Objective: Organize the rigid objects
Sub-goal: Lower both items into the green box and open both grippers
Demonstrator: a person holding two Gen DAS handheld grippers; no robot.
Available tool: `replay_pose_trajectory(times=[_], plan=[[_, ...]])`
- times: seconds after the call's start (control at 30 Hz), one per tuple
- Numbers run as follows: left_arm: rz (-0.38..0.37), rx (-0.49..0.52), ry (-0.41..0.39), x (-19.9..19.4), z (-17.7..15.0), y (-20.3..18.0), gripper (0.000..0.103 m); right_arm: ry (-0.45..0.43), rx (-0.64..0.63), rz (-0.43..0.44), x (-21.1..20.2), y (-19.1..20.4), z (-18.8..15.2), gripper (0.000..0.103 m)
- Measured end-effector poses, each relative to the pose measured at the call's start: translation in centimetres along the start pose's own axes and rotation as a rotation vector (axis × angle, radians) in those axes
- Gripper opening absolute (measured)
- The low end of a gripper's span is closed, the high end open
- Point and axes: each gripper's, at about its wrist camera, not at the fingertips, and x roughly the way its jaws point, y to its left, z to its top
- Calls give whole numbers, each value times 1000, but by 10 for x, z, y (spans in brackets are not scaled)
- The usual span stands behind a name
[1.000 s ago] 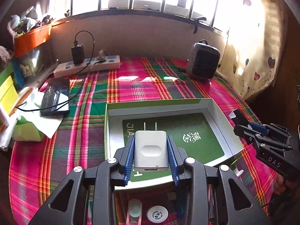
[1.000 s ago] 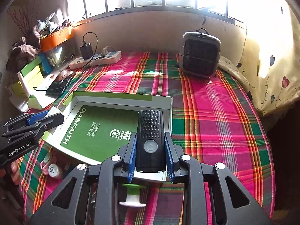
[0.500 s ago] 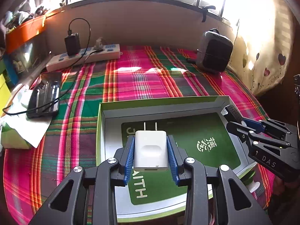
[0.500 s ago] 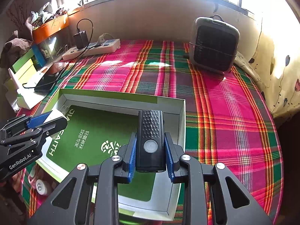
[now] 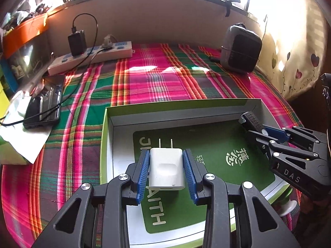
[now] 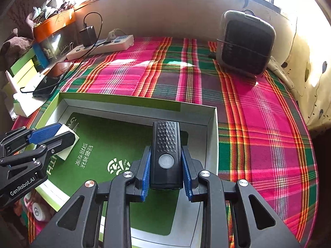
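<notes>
Left wrist view: left gripper is pinching a white charger, right gripper clamping a black flashlight, both hovering over the box; lowering and releasing likely come next.

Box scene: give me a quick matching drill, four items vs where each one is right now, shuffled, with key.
1. white charger
2. black flashlight
3. power strip
4. small heater

A. far right, by the curtain
B. in the left gripper
C. far left, by the wall
D. in the right gripper

Pairs: 1-B, 2-D, 3-C, 4-A
</notes>
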Motion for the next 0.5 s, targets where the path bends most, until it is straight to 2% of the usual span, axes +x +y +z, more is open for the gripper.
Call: replay_pose_trajectory(times=[0.5], plan=[[15,10,9,3,-1,-2,33,-15,-3,-8,1,2,-1,28]])
